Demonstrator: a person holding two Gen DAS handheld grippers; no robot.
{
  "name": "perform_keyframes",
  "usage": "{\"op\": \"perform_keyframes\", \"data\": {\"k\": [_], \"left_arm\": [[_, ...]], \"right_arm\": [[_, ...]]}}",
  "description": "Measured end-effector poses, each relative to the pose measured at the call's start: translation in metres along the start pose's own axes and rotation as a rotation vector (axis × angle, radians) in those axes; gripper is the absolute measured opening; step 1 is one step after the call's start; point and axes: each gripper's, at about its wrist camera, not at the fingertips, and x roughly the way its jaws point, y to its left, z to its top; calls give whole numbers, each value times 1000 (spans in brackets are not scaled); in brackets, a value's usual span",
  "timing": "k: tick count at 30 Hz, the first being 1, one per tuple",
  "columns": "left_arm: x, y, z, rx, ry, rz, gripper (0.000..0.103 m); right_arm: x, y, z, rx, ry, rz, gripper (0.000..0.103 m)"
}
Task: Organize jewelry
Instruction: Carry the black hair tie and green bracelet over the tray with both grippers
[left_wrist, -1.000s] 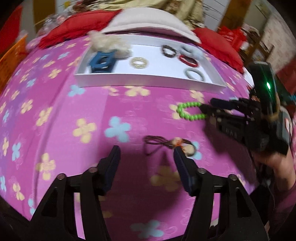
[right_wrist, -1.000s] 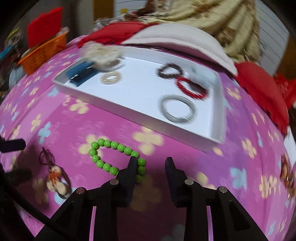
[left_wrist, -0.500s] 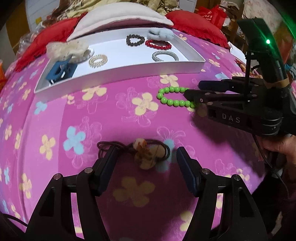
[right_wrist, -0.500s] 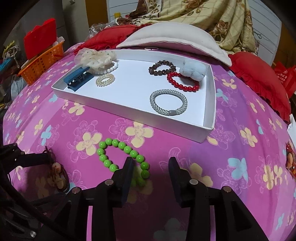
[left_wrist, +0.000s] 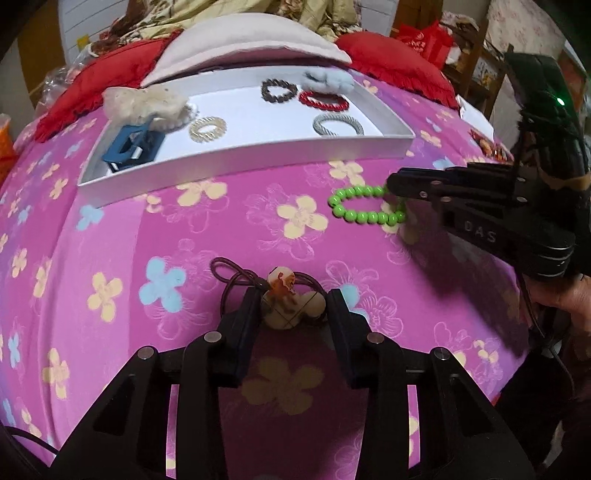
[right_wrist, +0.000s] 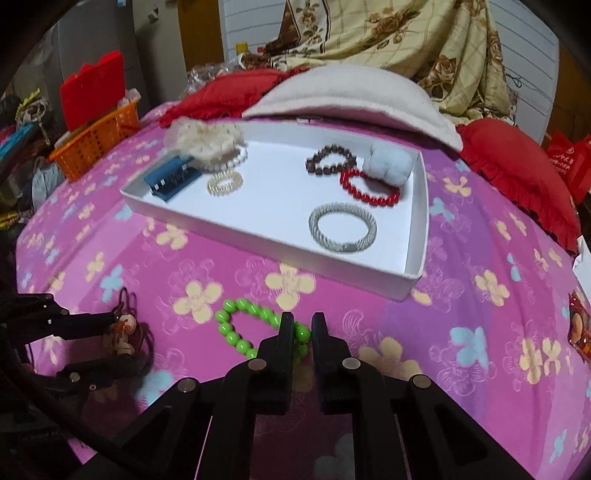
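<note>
A cord necklace with a pale pendant (left_wrist: 286, 304) lies on the pink flowered bedspread. My left gripper (left_wrist: 291, 301) has closed around the pendant, fingers touching its sides; it also shows in the right wrist view (right_wrist: 122, 330). A green bead bracelet (right_wrist: 255, 330) lies in front of the white tray (right_wrist: 413, 273). My right gripper (right_wrist: 301, 325) is shut on the bracelet's near right beads; in the left wrist view the bracelet (left_wrist: 364, 205) sits at its tips. The tray holds a silver bangle (right_wrist: 341, 227), red (right_wrist: 369, 188) and brown (right_wrist: 330, 160) bracelets.
The tray also holds a blue hair clip (right_wrist: 170, 177), a coil hair tie (right_wrist: 224, 182), a lace scrunchie (right_wrist: 205, 140) and a fluffy pompom (right_wrist: 389, 164). Red cushions (right_wrist: 517, 173) and a white pillow (right_wrist: 351, 96) lie behind it. An orange basket (right_wrist: 96, 138) stands far left.
Both grippers moved forward and closed: the left onto the pendant, the right onto the green bracelet's beads.
</note>
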Motion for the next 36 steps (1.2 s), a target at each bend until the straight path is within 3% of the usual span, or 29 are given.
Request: {"op": "perform_keyframes", "data": {"k": [6,17,36], "left_arm": [[-22,8,13,-34,-55,-3,36],[-44,27,49,-56,-143,71,36],[-37,47,102,-56,-171,140,36]], "right_arm": [[-22,-1,17,7,-45,16,9],[-49,4,51,-43,-99,6,9],[-39,15,87,-81,-111,15,9]]}}
